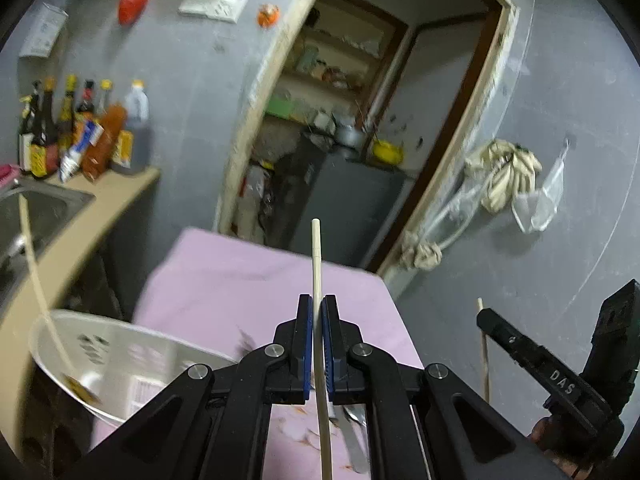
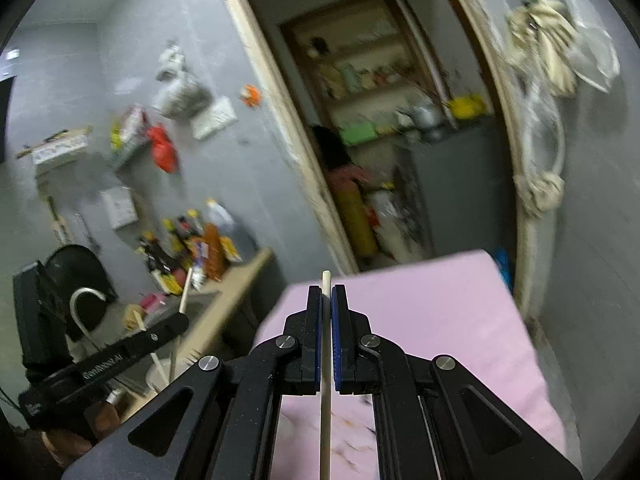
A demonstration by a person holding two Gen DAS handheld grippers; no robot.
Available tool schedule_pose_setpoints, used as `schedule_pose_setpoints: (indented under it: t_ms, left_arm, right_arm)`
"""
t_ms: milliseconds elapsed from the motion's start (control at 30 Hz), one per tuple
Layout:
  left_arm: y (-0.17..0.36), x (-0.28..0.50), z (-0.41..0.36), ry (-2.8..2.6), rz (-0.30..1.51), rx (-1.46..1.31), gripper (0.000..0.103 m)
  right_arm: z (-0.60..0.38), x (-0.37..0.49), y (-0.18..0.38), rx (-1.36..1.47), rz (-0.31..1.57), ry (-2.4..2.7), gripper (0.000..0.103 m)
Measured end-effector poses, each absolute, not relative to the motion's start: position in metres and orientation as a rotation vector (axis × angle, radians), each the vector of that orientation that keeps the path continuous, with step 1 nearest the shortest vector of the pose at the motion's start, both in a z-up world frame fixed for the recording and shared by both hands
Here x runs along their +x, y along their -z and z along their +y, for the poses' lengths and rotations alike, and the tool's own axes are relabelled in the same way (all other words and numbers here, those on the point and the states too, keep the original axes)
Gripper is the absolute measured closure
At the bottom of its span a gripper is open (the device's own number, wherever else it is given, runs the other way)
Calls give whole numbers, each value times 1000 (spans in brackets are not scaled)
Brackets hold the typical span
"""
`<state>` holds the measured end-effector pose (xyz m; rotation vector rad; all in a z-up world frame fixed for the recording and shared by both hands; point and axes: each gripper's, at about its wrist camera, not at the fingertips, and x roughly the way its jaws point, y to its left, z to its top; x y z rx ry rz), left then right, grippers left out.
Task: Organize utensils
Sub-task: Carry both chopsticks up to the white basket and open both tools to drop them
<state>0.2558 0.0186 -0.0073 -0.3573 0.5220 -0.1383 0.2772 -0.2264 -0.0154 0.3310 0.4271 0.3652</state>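
Note:
My left gripper (image 1: 318, 300) is shut on a pale chopstick (image 1: 316, 256) that sticks out forward, raised above the pink-covered table (image 1: 240, 280). My right gripper (image 2: 327, 291) is shut on a second pale chopstick (image 2: 326, 278), also held above the pink table (image 2: 440, 312). A white perforated utensil basket (image 1: 120, 356) stands at the table's left with a chopstick (image 1: 36, 264) leaning in it. A metal utensil (image 1: 354, 436) lies on the table under the left gripper. The right gripper shows at the right of the left wrist view (image 1: 486, 316); the left gripper shows at the left of the right wrist view (image 2: 180, 320).
A counter (image 1: 100, 216) with a steel sink (image 1: 36, 208) and several sauce bottles (image 1: 80, 132) runs along the left. An open doorway (image 1: 360, 140) behind the table leads to cluttered shelves. Cloth and bags (image 1: 508, 176) hang on the right wall.

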Motion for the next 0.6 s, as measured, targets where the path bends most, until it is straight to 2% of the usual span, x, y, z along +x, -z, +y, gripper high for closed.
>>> schedule_pose_setpoints:
  t_ms: [300,600]
  left_arm:
    - [-23,249,119,3,387,-403,98]
    - [-3,255,199,-110,301,-565,98]
  right_arm:
    - [-149,289,-25,400,268,-510,99]
    - [-86,289,-19,445,149,-480,99]
